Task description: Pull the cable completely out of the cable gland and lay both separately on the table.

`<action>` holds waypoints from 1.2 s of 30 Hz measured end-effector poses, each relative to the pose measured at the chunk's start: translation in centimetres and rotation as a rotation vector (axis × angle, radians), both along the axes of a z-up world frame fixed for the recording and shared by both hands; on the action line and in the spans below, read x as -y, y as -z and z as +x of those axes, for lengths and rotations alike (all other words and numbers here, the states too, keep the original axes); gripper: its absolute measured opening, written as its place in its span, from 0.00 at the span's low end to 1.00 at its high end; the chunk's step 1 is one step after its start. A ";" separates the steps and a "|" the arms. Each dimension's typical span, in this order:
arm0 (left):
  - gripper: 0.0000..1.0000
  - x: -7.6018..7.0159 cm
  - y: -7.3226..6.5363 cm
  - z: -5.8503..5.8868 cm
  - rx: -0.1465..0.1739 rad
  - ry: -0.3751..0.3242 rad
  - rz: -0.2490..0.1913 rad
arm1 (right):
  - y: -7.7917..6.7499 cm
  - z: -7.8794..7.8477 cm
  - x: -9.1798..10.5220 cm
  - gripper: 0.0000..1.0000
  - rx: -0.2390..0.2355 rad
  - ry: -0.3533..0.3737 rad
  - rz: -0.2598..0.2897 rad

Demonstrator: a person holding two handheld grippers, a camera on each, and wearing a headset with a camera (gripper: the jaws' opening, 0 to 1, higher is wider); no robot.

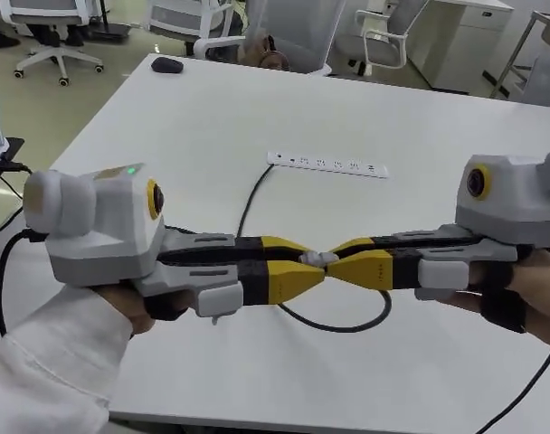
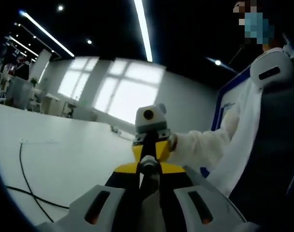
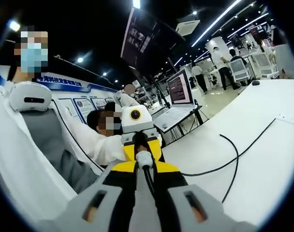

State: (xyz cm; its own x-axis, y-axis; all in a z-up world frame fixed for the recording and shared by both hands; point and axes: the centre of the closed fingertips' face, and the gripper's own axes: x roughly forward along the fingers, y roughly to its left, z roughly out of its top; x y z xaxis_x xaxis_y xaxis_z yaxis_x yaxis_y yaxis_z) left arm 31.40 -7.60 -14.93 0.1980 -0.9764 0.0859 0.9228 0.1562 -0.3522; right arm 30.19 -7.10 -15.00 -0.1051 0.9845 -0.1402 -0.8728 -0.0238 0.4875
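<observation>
Underneath, the white worktop (image 1: 257,117) takes up most of the head view, with office chairs (image 1: 384,32) on the floor beyond its far edge. A white sleeve (image 1: 49,362) comes in at the lower left, leading to the hand that carries the left gripper (image 1: 304,261). The right gripper (image 1: 340,259) reaches in from the opposite side, and the two meet nose to nose above the middle of the worktop. A white power strip (image 1: 327,165) lies flat farther back. A black cord (image 1: 334,327) runs from near its end toward the person and curls into a loop on the worktop below the grippers. I cannot tell whether this cord joins the one in the gland. A dark mouse (image 1: 166,64) sits near the far edge. The left gripper's yellow jaws are clenched on one end of the cable gland (image 1: 321,259), a small pale fitting held in the air between the two tips. In the right gripper view the cable (image 3: 148,181), thin and black, comes out of the gland and runs back along the seam of the right gripper's jaws, which are pressed together on it just at the gland's end.
</observation>
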 end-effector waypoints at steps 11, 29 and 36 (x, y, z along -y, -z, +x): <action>0.15 -0.4 1.1 0.4 -0.169 0.022 0.021 | 0.7 0.3 -0.5 0.10 0.123 0.013 -0.052; 0.14 -0.6 1.5 0.1 -0.318 0.072 -0.047 | 1.2 -0.3 -1.0 0.10 0.662 -0.083 -0.013; 0.15 -0.1 -0.1 0.0 0.058 0.018 0.012 | 0.8 0.2 -0.5 0.17 0.235 -0.025 0.013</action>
